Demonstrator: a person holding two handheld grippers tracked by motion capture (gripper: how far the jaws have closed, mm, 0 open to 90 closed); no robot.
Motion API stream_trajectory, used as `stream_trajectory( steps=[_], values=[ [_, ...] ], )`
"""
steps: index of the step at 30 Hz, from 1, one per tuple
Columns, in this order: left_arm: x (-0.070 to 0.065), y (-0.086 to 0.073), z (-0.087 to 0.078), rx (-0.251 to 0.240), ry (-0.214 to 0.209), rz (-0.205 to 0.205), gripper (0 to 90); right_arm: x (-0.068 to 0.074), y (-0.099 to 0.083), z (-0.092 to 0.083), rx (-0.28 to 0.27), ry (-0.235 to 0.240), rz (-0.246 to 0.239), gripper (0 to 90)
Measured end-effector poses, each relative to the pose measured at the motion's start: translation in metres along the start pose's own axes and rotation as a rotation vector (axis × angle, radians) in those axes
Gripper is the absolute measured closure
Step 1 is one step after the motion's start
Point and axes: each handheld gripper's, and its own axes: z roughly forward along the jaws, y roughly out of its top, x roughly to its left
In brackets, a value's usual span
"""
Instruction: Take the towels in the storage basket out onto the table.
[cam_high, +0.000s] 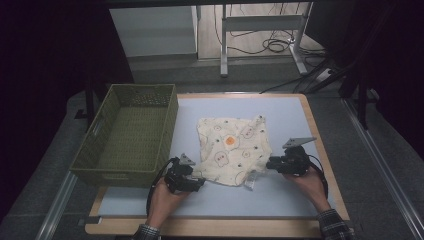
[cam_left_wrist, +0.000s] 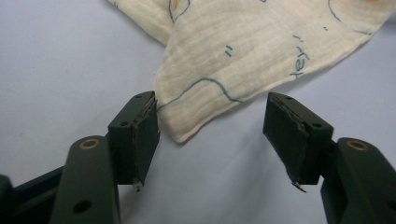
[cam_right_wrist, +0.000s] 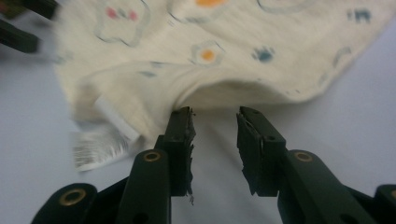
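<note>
The left gripper (cam_left_wrist: 212, 135) has its jaws standing wide apart. A corner of the cream cloth (cam_left_wrist: 261, 51) lies on the table (cam_left_wrist: 60, 70) between them, nearer to the jaw on the left of the left gripper view. The cloth edge comes up against the tip of that jaw, but I cannot tell if it really touches. The other jaw is clearly apart from the fabric. Nothing is pinched; the corner lies flat and loose.

The right gripper (cam_right_wrist: 215, 116) has its jaws parted more narrowly, with a gap between the pads. The folded hem of the cloth (cam_right_wrist: 224, 56) lies just ahead of the two tips. The tip of the jaw on the left of the right gripper view meets the fabric edge, and the other tip stops just short of it. Between the pads I see only the bare table, so this gripper grasps nothing. A white label (cam_right_wrist: 100, 140) sticks out of the cloth beside that left jaw.

From above, the cloth (cam_high: 232, 150) lies spread between the two grippers, the left gripper (cam_high: 197, 181) at its near left corner and the right gripper (cam_high: 270, 162) at its right edge.

The green woven basket (cam_high: 170, 125) stands beyond the left gripper, on the far side from the cloth, just beside it. Its inside shows nothing but the woven floor.
</note>
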Motion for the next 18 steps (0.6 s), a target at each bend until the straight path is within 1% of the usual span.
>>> stream_trajectory(
  steps=[1, 2, 3, 4, 6, 9, 11, 13, 15, 16, 18],
  values=[
    [0.0, 0.0, -0.001, -0.003, -0.001, 0.002, 35.0, 0.005, 0.004, -0.005, -0.007, 0.005, -0.009, 64.5],
    [0.001, 0.0, -0.002, -0.013, -0.007, -0.005, 34.2, 0.009, 0.008, -0.012, -0.018, 0.01, -0.02, 64.1],
    [0.001, 0.0, -0.003, -0.019, -0.011, -0.011, 33.3, 0.015, 0.012, -0.02, -0.03, 0.025, -0.029, 63.9],
    [0.0, 0.001, -0.003, -0.023, -0.013, -0.011, 32.5, 0.018, 0.013, -0.024, -0.038, 0.028, -0.037, 63.5],
    [-0.002, 0.001, -0.004, -0.029, -0.017, -0.007, 31.8, 0.025, 0.014, -0.036, -0.025, 0.021, -0.047, 63.1],
    [-0.007, 0.001, -0.007, -0.028, -0.023, 0.009, 32.9, 0.028, 0.006, -0.045, -0.002, 0.008, -0.045, 63.6],
    [-0.01, 0.001, -0.01, -0.031, -0.018, 0.02, 34.6, 0.029, -0.004, -0.045, 0.02, 0.011, -0.043, 64.3],
    [-0.012, -0.001, -0.014, -0.037, -0.007, 0.022, 38.1, 0.031, -0.013, -0.041, 0.045, 0.035, -0.032, 65.8],
    [-0.013, -0.004, -0.019, -0.052, 0.004, 0.019, 41.7, 0.035, -0.022, -0.034, 0.06, 0.058, -0.032, 66.8],
    [-0.012, -0.005, -0.02, -0.053, 0.002, 0.017, 42.3, 0.037, -0.025, -0.031, 0.068, 0.066, -0.035, 66.8],
    [-0.011, -0.006, -0.021, -0.06, 0.008, 0.015, 44.4, 0.038, -0.03, -0.022, 0.07, 0.051, -0.05, 66.7]
  ],
)
